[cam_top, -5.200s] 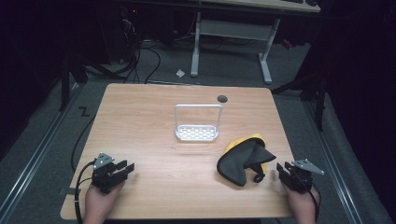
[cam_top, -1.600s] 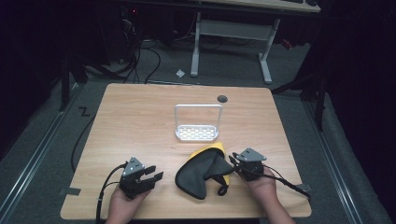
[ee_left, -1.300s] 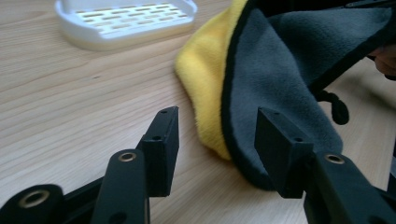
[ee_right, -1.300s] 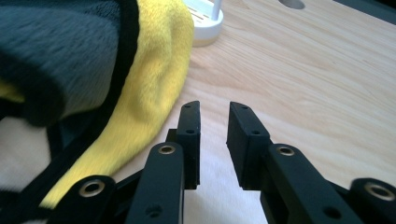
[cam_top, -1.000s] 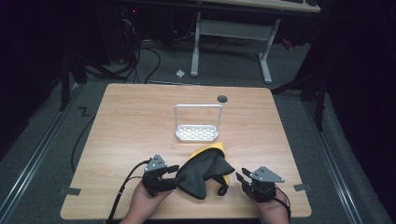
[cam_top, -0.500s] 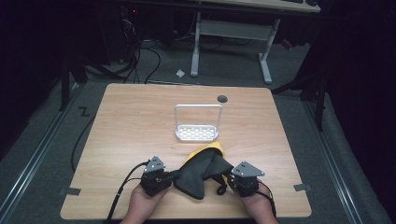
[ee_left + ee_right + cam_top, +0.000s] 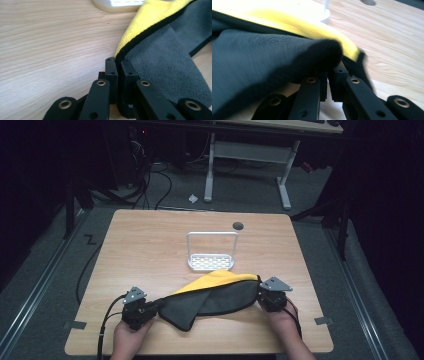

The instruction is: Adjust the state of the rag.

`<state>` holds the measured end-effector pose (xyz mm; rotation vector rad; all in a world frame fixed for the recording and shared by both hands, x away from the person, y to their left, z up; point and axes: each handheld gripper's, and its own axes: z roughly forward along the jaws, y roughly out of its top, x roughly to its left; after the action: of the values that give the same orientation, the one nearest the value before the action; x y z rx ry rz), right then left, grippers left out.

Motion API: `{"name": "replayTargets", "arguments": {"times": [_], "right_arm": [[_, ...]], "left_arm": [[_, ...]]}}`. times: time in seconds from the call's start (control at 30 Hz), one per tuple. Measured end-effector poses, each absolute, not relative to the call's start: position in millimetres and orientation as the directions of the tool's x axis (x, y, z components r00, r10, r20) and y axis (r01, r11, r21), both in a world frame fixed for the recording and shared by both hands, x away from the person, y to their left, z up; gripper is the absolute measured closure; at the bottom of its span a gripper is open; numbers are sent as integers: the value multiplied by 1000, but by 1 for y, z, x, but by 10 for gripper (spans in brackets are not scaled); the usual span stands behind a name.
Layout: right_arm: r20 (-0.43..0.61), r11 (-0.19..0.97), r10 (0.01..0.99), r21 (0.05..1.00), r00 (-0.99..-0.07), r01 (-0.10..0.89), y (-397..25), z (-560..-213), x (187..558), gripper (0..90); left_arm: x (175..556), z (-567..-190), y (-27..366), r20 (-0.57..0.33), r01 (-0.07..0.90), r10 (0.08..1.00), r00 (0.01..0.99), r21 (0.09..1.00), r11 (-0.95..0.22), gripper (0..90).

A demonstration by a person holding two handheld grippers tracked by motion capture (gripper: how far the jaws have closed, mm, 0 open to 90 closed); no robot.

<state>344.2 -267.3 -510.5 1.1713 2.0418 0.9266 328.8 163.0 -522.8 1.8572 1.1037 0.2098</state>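
Note:
A dark grey cloth with a yellow underside and black trim [image 7: 212, 296] is stretched between my two grippers near the table's front edge. My left gripper [image 7: 151, 309] is shut on the cloth's left corner; in the left gripper view its jaws pinch the black hem of the cloth [image 7: 160, 57]. On the right, my right gripper [image 7: 261, 296] is shut on the other corner, and the cloth [image 7: 262, 57] drapes over its jaws in the right gripper view. The yellow side [image 7: 216, 279] folds up along the far edge.
A small white rack with a wire hoop handle [image 7: 211, 262] stands just beyond the cloth, its front edge partly covered by the yellow fold. A round hole [image 7: 238, 225] sits in the wooden table [image 7: 145, 245] behind it. Desk legs and cables lie on the floor beyond.
Both grippers closed on the bunched cloth and drew apart sideways, pulling it from a heap into a long taut strip. The right gripper moved right, the left slightly left.

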Motion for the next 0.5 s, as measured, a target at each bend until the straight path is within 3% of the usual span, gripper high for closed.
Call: {"name": "replayTargets", "arguments": {"times": [0.23,0.5], "right_arm": [[-162,359,903,793,-398,492,-278,-514,346,852],[-150,330,919,801,-365,500,-292,-512,337,772]], "left_arm": [[336,-526,172,-292,624,791,538,769,-140,845],[340,-526,175,-299,623,793,530,772,-125,776]]}}
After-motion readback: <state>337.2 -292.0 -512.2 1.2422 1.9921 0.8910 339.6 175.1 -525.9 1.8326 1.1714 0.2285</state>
